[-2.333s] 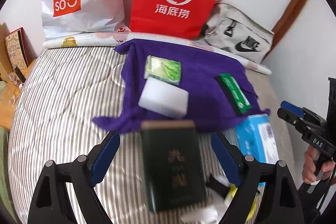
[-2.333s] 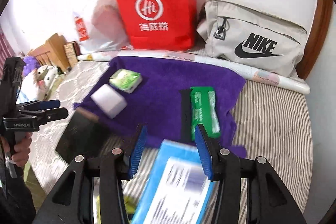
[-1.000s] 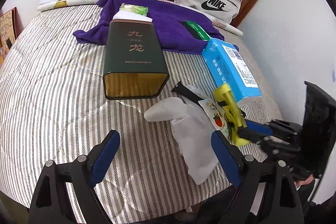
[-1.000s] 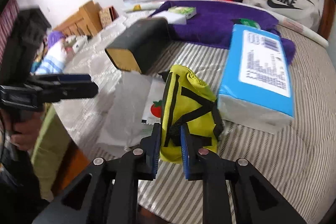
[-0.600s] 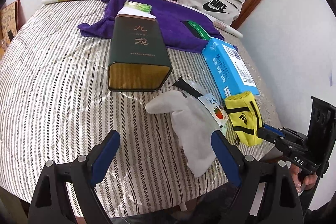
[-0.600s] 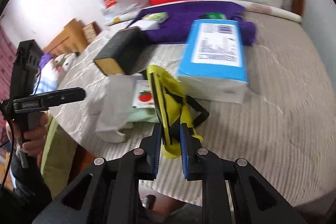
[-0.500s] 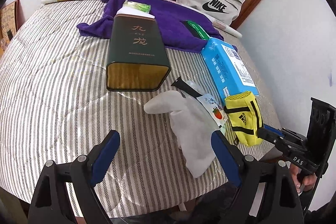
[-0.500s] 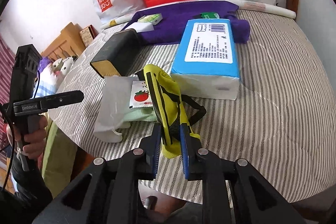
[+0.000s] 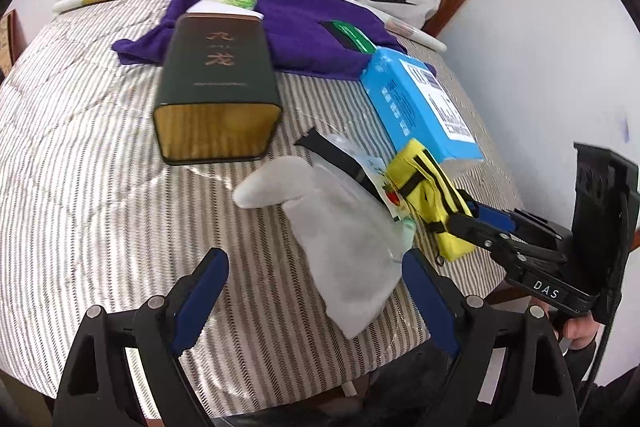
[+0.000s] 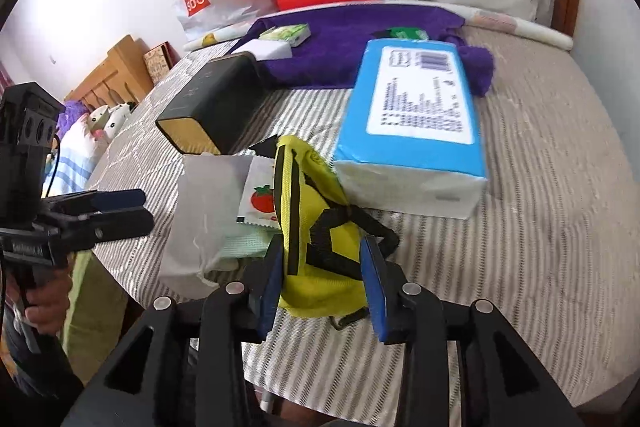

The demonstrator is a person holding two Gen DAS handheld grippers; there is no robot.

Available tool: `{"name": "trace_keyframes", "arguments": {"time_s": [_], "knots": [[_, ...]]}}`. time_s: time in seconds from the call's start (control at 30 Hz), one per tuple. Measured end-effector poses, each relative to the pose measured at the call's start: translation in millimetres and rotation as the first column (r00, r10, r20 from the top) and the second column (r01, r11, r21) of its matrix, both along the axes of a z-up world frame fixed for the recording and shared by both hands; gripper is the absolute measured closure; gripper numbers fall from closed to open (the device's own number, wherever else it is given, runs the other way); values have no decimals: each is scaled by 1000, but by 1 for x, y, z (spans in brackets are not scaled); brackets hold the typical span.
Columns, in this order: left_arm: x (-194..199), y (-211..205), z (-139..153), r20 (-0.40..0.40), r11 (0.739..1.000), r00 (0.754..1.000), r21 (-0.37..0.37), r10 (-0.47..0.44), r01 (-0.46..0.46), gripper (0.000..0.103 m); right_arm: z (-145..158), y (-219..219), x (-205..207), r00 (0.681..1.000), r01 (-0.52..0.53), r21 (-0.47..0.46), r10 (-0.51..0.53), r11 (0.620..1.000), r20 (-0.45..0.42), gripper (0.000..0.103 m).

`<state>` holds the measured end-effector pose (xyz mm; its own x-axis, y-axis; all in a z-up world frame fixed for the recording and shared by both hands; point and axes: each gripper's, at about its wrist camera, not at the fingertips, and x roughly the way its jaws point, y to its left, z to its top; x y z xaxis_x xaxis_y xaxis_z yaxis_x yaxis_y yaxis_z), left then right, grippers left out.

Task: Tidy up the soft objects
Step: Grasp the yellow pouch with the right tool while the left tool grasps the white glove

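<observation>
My right gripper has just been opening around the yellow pouch, which now sits loose between its jaws beside the blue tissue pack, seemingly released there, while my left gripper hangs wide open and empty.

Black grippers, blue-padded fingers, silver screws, "DAS" marking.

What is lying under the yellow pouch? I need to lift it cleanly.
Under the yellow pouch lie a tomato-printed sachet and a pale green cloth; whatever lies directly beneath it stays hidden.
</observation>
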<state>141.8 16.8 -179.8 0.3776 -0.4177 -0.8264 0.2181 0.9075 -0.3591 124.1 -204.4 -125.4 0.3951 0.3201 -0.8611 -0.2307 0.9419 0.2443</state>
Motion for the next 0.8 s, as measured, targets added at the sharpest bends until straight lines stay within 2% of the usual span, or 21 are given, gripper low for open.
{"name": "trace_keyframes", "arguments": {"time_s": [0.1,0.17,0.27,0.33,0.43,0.5,0.6,0.7,0.8], "knots": [[1,-7,-5,6,1000,1000,23,-4,4,19,1,5,-1,1000,-1,-17,1,1000,6,67],[2,-9,-6,14,1000,1000,20,-11,11,23,4,4,-4,1000,-4,-29,4,1000,21,76],[7,-15,-12,17,1000,1000,19,-20,20,25,10,-3,-9,999,14,-37,-13,999,33,81],[9,-19,-16,25,999,999,35,-23,22,35,15,-10,-12,998,45,-75,-41,996,49,83],[13,-24,-20,28,999,999,26,-33,32,43,17,-20,-15,997,69,-103,-63,992,52,83],[15,-26,-23,26,999,999,21,-36,35,46,15,-24,-15,997,69,-86,-65,994,42,83],[12,-28,-19,31,999,998,13,-50,49,60,15,-23,-13,997,65,-100,-60,993,52,83],[5,-27,-9,65,998,996,17,-66,65,61,12,-21,-9,996,74,-134,-65,988,68,80],[-1,-21,-2,67,997,994,7,-82,82,61,11,-22,-3,996,72,-121,-65,990,61,77]]}}
